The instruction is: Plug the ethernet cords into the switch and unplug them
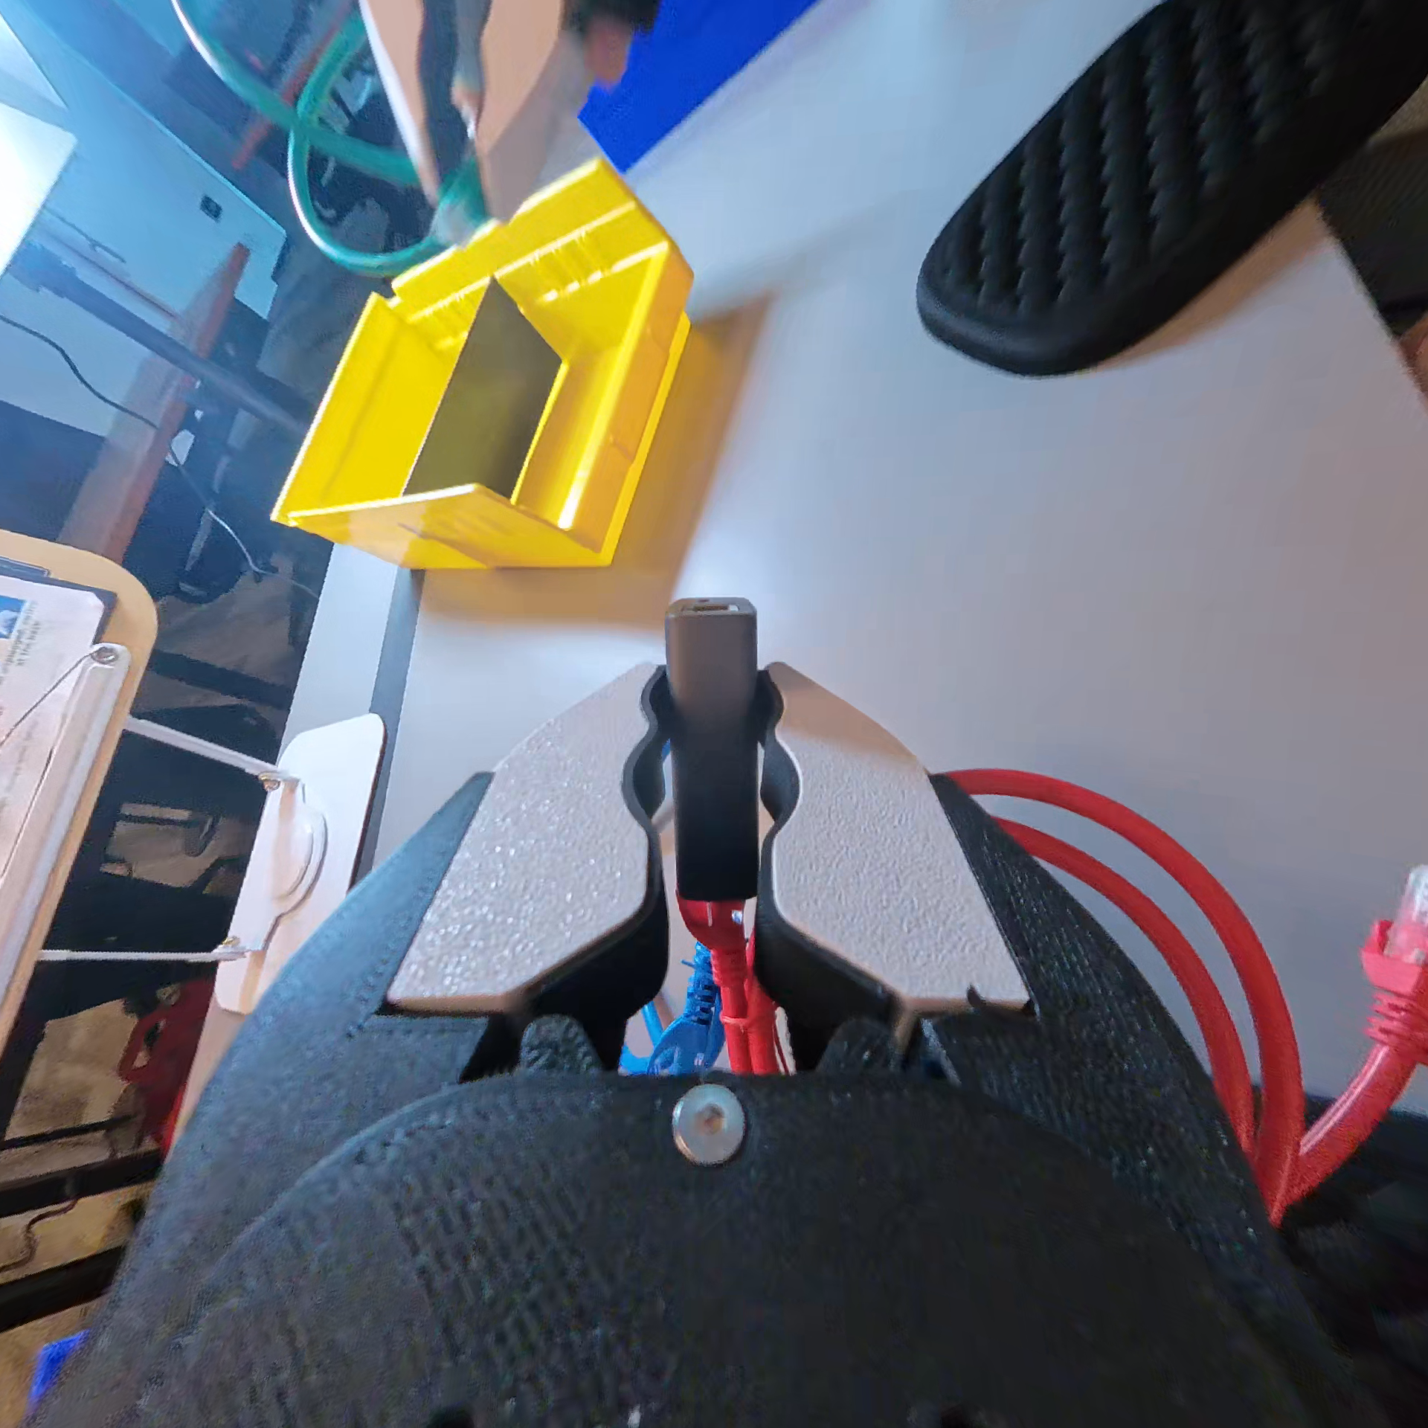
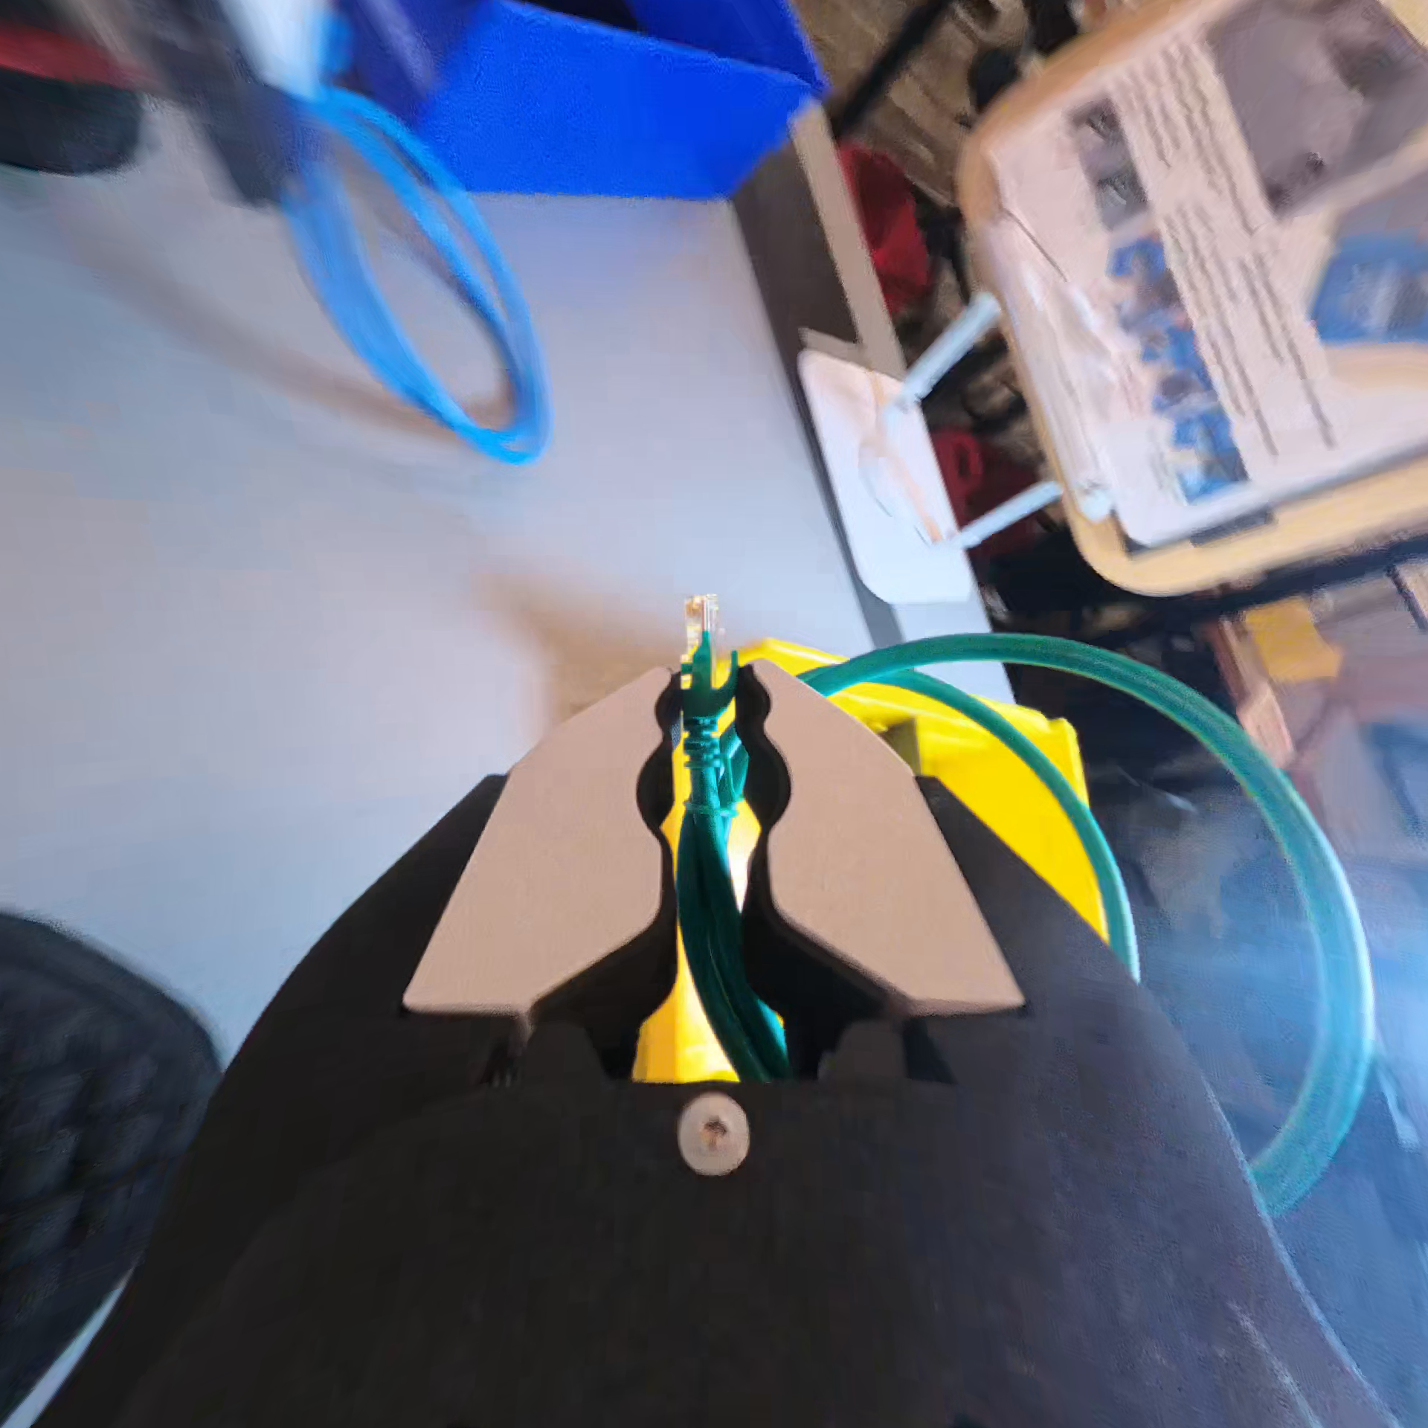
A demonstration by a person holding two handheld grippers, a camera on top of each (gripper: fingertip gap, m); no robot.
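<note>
In the left wrist view my left gripper (image 1: 712, 680) is shut on the switch (image 1: 711, 773), a slim black box held end-on above the white table (image 1: 1004, 579). A red cord's plug (image 1: 715, 919) sits in the switch's near end, and its cord (image 1: 1159, 873) loops to the right. Its free red plug (image 1: 1402, 950) hangs loose. A blue cord (image 1: 680, 1028) shows behind the fingers. In the right wrist view my right gripper (image 2: 705, 676) is shut on a green cord (image 2: 699, 742), and its clear plug (image 2: 699, 618) sticks out past the fingertips. The blue cord's loop (image 2: 464, 309) hangs blurred at the far left.
A yellow bin (image 1: 494, 402) stands near the table's edge, under my right gripper in its own view (image 2: 989, 742). A blue bin (image 2: 603, 116) is at the back. A black mesh armrest (image 1: 1120, 216) reaches over the table. A white bracket (image 2: 873, 464) sits on the edge. Across from one pair of fingers to the other is roughly 20 centimetres. Both grippers' tips are roughly 25 centimetres from the black mesh armrest (image 1: 1120, 216).
</note>
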